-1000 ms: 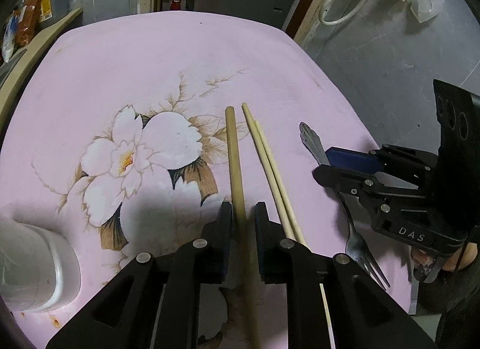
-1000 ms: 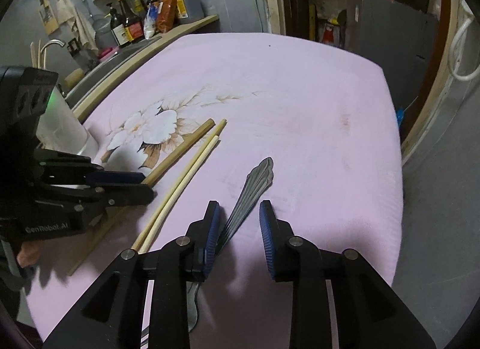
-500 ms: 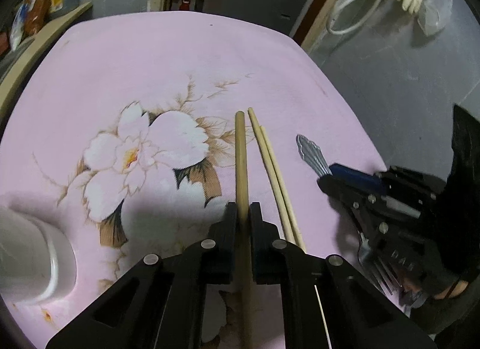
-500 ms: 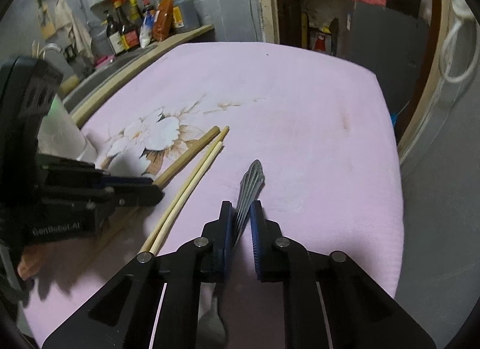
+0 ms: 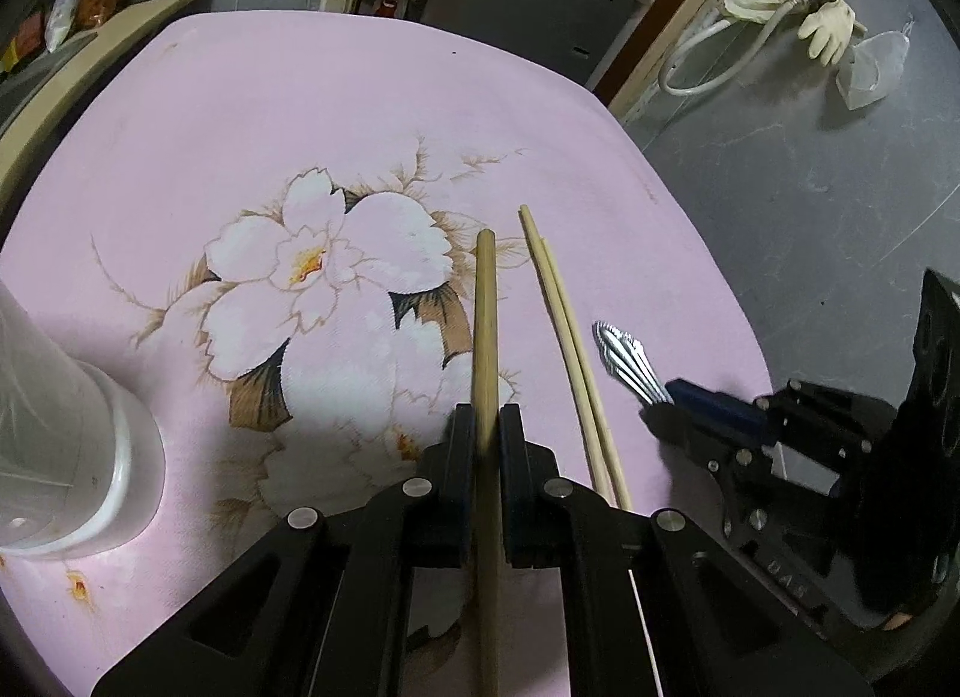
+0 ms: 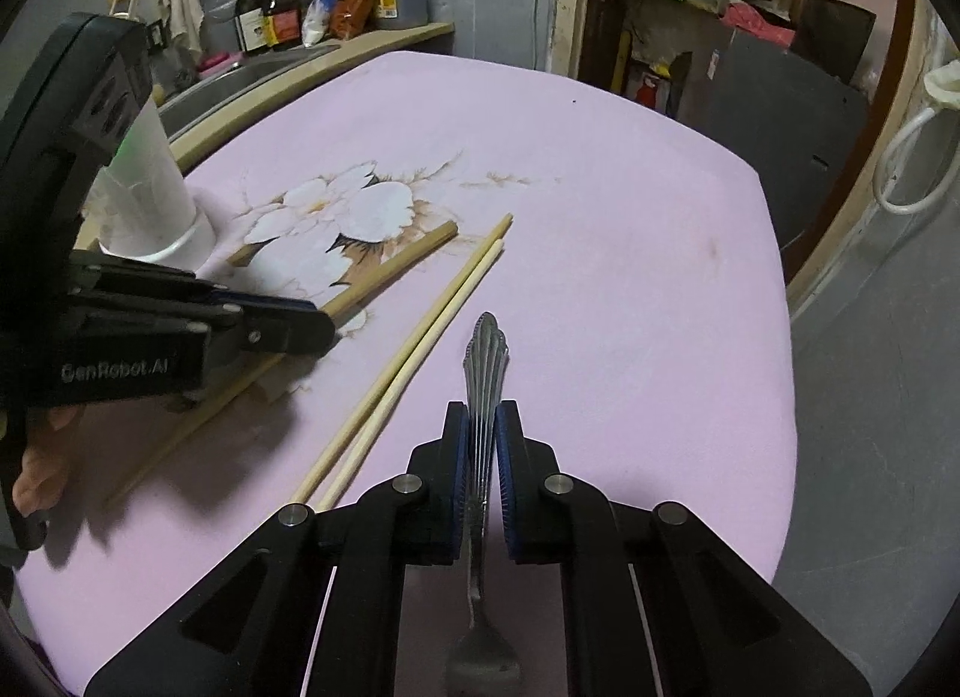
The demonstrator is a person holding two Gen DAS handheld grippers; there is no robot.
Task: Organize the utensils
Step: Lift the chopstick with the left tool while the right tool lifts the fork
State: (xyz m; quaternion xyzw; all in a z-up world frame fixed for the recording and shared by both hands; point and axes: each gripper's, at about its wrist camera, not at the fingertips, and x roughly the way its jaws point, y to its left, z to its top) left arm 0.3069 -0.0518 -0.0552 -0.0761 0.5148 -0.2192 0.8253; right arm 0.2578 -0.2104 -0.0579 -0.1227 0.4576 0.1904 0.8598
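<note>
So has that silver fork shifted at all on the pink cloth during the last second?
Yes. The fork in the right tongs has swung its handle towards the pair of chopsticks; the gap between them is narrower than before.

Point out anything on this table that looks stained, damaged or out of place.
The pink floral tablecloth has small orange-brown stains near its edge, below the white container. Otherwise nothing stands out: the wooden stick, pale chopsticks and fork look intact.
</note>
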